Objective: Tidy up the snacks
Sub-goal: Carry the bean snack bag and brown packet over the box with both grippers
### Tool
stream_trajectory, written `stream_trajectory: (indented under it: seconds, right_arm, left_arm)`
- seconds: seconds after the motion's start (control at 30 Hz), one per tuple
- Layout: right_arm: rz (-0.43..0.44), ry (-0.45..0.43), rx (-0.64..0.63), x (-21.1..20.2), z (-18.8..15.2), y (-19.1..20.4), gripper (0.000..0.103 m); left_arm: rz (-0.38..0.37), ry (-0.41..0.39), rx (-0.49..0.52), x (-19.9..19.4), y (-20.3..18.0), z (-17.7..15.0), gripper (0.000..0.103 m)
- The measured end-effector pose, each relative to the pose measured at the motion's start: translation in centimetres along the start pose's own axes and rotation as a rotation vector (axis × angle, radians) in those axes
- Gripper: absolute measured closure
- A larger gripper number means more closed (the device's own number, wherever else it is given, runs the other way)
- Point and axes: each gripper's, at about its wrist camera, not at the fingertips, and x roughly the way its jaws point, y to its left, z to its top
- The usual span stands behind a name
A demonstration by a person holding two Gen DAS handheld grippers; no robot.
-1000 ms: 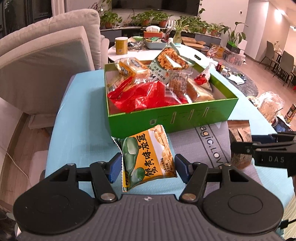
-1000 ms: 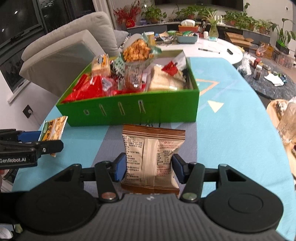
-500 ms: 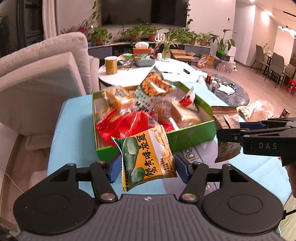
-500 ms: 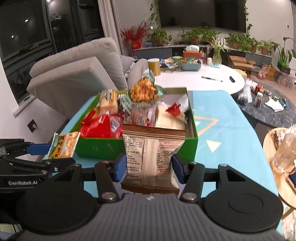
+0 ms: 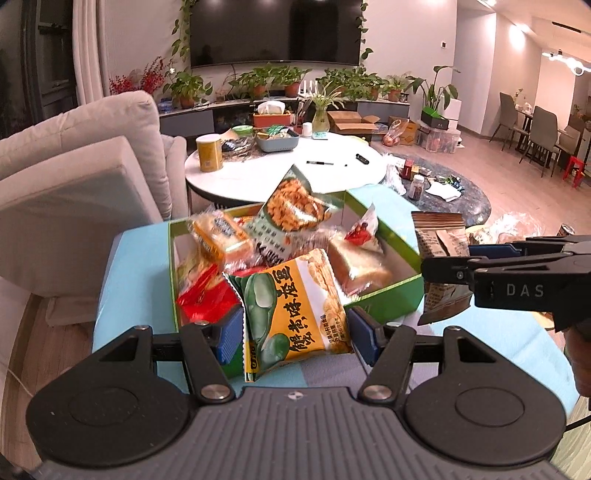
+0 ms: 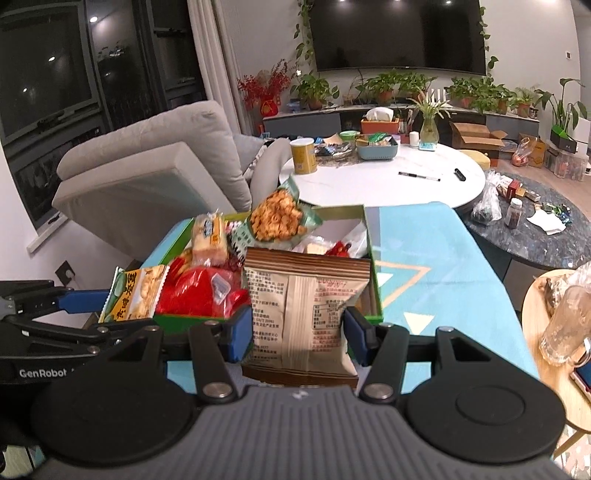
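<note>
The right tongs [image 5: 443, 264] carried "DAS" in pale letters on their dark body, seen from the left wrist view. The left tongs [image 6: 79, 312] bore "GenRobot" in white. The yellow-green snack packet [image 5: 295, 314] showed large Chinese characters; the brown packet [image 6: 303, 317] carried print too small to read.

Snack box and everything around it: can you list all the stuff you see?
green snack box: one, green, on the blue tablecloth, full of packets
red packets: several, red, box's left part
green-and-yellow snack packet: one, in the left gripper
brown snack packet: one, in the right gripper
yellow canister: one, on the white round table
sofa: one, grey, left of the box
television: one, black, on the wall
potted plants: many, green, under the television
left gripper: one, black, jaws shut
right gripper: one, black, jaws shut
</note>
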Motion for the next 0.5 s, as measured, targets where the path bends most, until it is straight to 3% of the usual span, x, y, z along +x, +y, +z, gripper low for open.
stream_trajectory:
  seconds: [0.5]
  right_arm:
    - [0.024, -0.054, 0.049, 2.4, 4.5, -1.4, 0.018]
  left_arm:
    - [-0.034, -0.024, 0.013, 4.3, -0.7, 4.8, 0.045]
